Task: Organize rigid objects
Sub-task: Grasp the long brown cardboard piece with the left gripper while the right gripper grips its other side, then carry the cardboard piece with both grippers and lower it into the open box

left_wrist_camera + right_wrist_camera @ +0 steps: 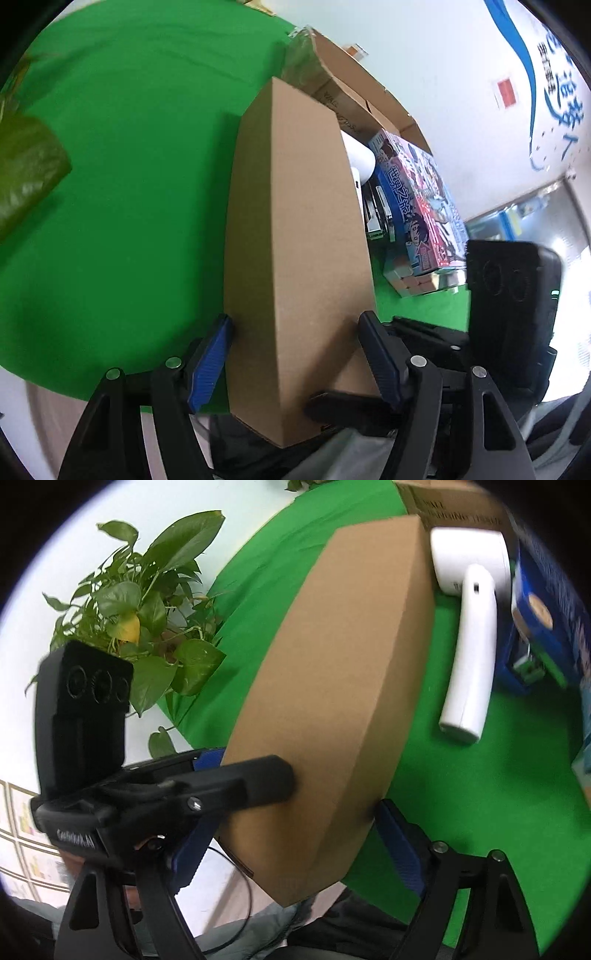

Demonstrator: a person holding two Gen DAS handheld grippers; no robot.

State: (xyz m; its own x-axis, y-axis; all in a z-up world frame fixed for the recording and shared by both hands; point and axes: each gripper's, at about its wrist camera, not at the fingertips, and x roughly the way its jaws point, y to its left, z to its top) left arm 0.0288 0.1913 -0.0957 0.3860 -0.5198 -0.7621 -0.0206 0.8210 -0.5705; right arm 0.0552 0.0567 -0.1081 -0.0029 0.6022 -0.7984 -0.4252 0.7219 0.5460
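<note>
Both claws are straddling the near end of the long brown cardboard box, which is lying on the green cloth and running from bottom centre up toward the top of each frame. Left gripper: jaws are sitting part open, blue pads against or just off the box sides; blur is hiding contact, so can't tell if it is gripping. Right gripper: also wide, box between the pads, right pad touching the box edge, left pad partly hidden behind the other gripper's black body, which is crossing in front at lower left. Clutter is crowding the box's right side: white handheld device just beside it, colourful printed box further right, larger open carton behind. Leafy plant is sitting off the cloth at upper left of the right view.
</note>
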